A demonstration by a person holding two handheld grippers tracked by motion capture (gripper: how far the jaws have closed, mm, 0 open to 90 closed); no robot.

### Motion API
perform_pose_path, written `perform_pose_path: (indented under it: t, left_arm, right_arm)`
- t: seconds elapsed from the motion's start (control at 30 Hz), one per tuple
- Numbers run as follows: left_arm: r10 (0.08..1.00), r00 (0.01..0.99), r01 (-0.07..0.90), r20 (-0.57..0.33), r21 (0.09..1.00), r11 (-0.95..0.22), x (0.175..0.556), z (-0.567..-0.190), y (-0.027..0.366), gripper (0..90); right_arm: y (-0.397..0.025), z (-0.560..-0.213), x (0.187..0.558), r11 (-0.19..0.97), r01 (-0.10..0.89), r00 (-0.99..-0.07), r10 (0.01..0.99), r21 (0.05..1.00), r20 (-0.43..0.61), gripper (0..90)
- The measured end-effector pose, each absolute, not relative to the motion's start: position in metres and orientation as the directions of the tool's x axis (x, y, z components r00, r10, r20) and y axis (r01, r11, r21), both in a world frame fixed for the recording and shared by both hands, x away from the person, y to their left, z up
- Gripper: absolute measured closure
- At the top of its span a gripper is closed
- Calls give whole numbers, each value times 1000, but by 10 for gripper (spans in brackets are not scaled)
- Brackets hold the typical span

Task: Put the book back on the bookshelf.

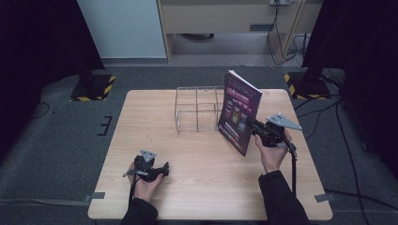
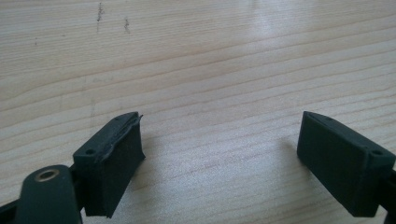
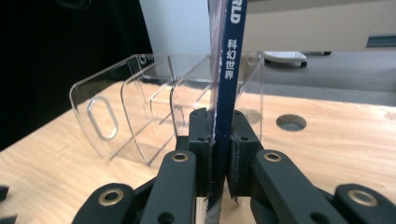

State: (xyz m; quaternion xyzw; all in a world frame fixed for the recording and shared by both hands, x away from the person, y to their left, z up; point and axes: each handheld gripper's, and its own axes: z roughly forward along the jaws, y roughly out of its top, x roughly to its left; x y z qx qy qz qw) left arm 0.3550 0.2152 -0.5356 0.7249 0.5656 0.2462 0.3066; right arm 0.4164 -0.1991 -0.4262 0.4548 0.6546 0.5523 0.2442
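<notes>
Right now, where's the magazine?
High view: the magazine stands upright right of centre on the table, clamped in the right gripper, just right of the clear rack.

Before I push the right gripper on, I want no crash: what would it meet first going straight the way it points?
Probably the clear acrylic file holder. The right gripper, shut on the magazine by its spine, points at its dividers just ahead, the nearest right behind the jaws. Depth is hard to judge through clear plastic.

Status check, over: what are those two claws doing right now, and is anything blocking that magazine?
Right gripper shut on magazine, held upright beside clear rack. Left gripper open, empty, low over table. Nothing blocking.
</notes>
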Motion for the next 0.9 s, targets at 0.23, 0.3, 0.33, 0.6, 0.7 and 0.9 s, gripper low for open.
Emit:
perform_pose_path:
  t: [0.23, 0.3, 0.33, 0.6, 0.7, 0.9]
  left_arm:
    - [971, 238, 669, 9, 723, -171, 355, -536, 215, 132]
    - [971, 238, 669, 9, 723, -171, 355, -536, 215, 132]
    - [971, 238, 669, 9, 723, -171, 355, -536, 215, 132]
    - [971, 239, 670, 10, 723, -172, 355, -536, 215, 132]
    - [971, 240, 670, 10, 722, -172, 355, -536, 215, 132]
    - [971, 240, 670, 10, 722, -173, 355, -536, 215, 132]
  right_arm:
    - [-204, -431, 403, 14, 359, -487, 856, 933, 175, 826]
    - [-204, -433, 400, 22, 367, -493, 852, 930, 174, 826]
    - [-204, -433, 398, 24, 370, -494, 852, 929, 174, 826]
    - [-207, -442, 387, 42, 382, -507, 845, 923, 171, 826]
    - [-207, -445, 383, 45, 389, -508, 844, 920, 174, 824]
    - [-209, -437, 378, 11, 367, -502, 844, 930, 188, 787]
